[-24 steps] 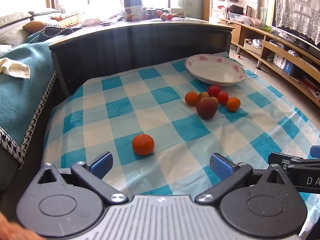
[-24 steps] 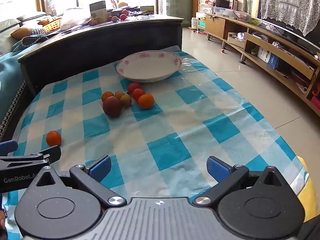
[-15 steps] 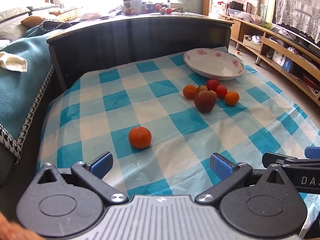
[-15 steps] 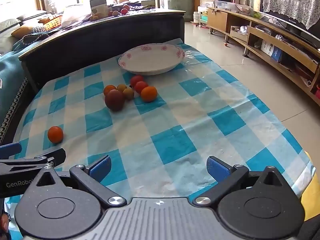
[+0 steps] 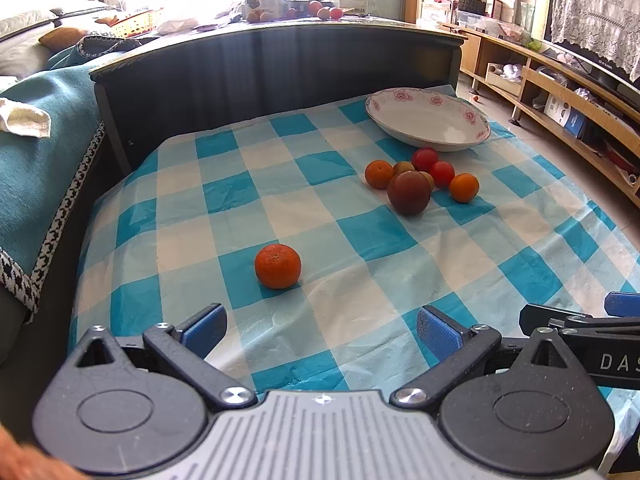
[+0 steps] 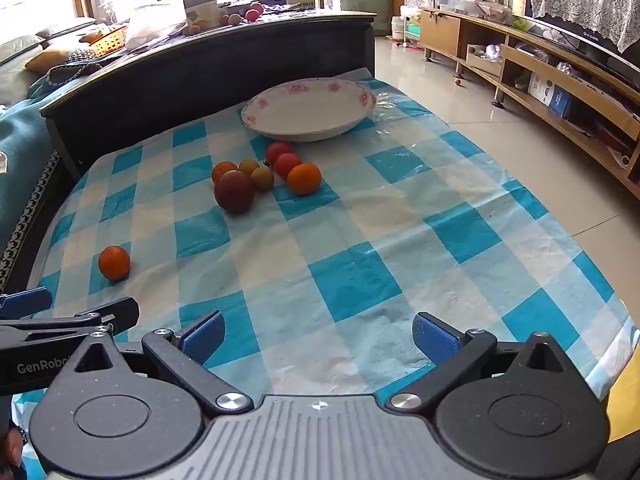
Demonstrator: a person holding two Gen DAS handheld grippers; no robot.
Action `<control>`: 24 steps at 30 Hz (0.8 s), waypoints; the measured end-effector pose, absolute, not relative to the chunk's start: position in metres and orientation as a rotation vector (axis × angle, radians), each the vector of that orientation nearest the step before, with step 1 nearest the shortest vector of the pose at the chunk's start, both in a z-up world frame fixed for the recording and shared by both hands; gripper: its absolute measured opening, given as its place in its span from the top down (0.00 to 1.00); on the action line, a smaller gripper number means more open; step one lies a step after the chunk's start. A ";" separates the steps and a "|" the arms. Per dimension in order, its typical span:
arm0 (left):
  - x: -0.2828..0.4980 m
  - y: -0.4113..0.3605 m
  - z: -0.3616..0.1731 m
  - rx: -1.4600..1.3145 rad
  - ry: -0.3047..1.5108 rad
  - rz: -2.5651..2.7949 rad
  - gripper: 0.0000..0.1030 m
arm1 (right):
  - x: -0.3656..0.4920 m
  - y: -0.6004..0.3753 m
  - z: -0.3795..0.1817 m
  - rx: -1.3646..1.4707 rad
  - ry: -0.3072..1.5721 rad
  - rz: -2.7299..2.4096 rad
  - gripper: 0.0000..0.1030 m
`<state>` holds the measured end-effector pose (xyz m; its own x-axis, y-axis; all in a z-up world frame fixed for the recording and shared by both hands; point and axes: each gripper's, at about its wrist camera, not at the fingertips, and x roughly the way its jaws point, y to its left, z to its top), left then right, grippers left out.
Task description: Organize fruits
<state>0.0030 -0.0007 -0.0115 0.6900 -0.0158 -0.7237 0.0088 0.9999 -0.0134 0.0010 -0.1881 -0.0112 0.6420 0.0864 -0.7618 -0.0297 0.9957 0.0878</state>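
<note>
A lone orange point(image 5: 277, 266) lies on the blue-and-white checked cloth point(image 5: 360, 240), just ahead of my open, empty left gripper point(image 5: 320, 326); it also shows in the right wrist view point(image 6: 114, 262). A cluster of fruits sits near the white floral plate point(image 5: 428, 118): a dark red fruit point(image 5: 409, 193), oranges point(image 5: 464, 187), red tomatoes point(image 5: 425, 159). In the right wrist view the plate point(image 6: 310, 108) is empty and the cluster point(image 6: 234, 191) lies before it. My right gripper point(image 6: 318, 334) is open and empty over the cloth's near edge.
A dark cabinet point(image 5: 280, 68) stands behind the table, with boxes and more fruit on top. A teal-covered sofa point(image 5: 36, 152) is at left. A wooden TV shelf point(image 6: 560, 92) runs along the right. The tiled floor point(image 6: 480, 108) lies past the table's right edge.
Both grippers have drawn back and risen slightly, so the fruits and plate sit a little farther off. Both stay open. No fruit has moved.
</note>
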 end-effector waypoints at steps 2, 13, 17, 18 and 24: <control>0.003 -0.001 -0.012 -0.008 0.808 -0.013 0.00 | 0.001 -0.189 -0.011 0.072 0.873 0.069 0.08; 0.003 -0.001 -0.012 -0.005 0.806 -0.013 0.00 | 0.001 -0.189 -0.011 0.076 0.872 0.073 0.08; 0.002 -0.001 -0.012 -0.002 0.806 -0.012 0.00 | 0.001 -0.188 -0.012 0.077 0.873 0.076 0.08; 0.002 -0.001 -0.012 -0.002 0.805 -0.012 0.00 | 0.000 -0.188 -0.012 0.078 0.874 0.076 0.08; 0.002 -0.001 -0.012 0.000 0.805 -0.010 0.00 | 0.001 -0.188 -0.012 0.078 0.876 0.077 0.08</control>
<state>0.0022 -0.0006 -0.0120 0.6932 -0.0092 -0.7207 0.0093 0.9999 -0.0038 0.0011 -0.1880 -0.0122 0.6380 0.0999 -0.7635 -0.0356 0.9943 0.1004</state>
